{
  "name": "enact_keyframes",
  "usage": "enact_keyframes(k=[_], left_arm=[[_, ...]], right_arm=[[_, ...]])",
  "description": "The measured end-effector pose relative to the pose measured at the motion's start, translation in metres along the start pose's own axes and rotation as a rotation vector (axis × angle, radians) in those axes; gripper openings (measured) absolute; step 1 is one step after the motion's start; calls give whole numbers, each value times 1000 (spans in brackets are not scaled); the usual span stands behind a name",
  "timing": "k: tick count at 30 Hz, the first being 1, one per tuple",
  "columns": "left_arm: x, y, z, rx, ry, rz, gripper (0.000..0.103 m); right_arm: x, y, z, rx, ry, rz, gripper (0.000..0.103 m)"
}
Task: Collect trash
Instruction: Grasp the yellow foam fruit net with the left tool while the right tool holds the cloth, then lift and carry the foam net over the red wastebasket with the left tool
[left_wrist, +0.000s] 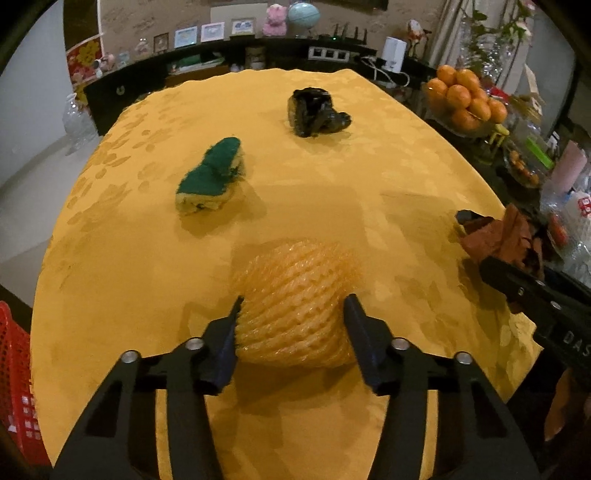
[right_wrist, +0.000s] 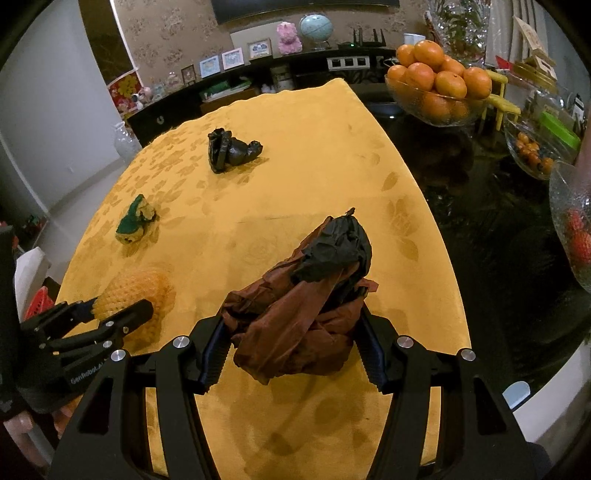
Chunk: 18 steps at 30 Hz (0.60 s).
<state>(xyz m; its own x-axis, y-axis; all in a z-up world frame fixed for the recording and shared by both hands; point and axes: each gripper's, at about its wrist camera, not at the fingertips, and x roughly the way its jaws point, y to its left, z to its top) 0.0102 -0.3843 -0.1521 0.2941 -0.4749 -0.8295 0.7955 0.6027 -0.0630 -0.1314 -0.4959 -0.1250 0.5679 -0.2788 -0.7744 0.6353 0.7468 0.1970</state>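
left tool (left_wrist: 293, 301) clamps the foam net (left_wrist: 295, 295) between its fingers; right tool (right_wrist: 291, 332) clamps crumpled brown paper (right_wrist: 295, 314), lifting both off the bench (left_wrist: 129, 277) as trash.

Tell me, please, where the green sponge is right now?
The green sponge lies on the yellow tablecloth, between the foam net and the black bag.

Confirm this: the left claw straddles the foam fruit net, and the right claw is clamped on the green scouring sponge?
Not quite. The right claw is clamped on crumpled brown and black paper, as the right wrist view shows; the green scouring sponge lies untouched on the tablecloth. The rest stands.
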Motion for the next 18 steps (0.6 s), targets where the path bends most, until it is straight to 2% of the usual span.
enact_keyframes(k=[4,11,18], left_arm=[[-3,0,-2,-5,6,-24,37],[-20,11,-10,1,-21,26,36],[-52,24,-18,-11,-86,79,36]], right_arm=[[-1,1,0,-4,-10,3,58],[-4,15,0,-46,-34,21,58],[-7,25,-1,-84,-54,31,58]])
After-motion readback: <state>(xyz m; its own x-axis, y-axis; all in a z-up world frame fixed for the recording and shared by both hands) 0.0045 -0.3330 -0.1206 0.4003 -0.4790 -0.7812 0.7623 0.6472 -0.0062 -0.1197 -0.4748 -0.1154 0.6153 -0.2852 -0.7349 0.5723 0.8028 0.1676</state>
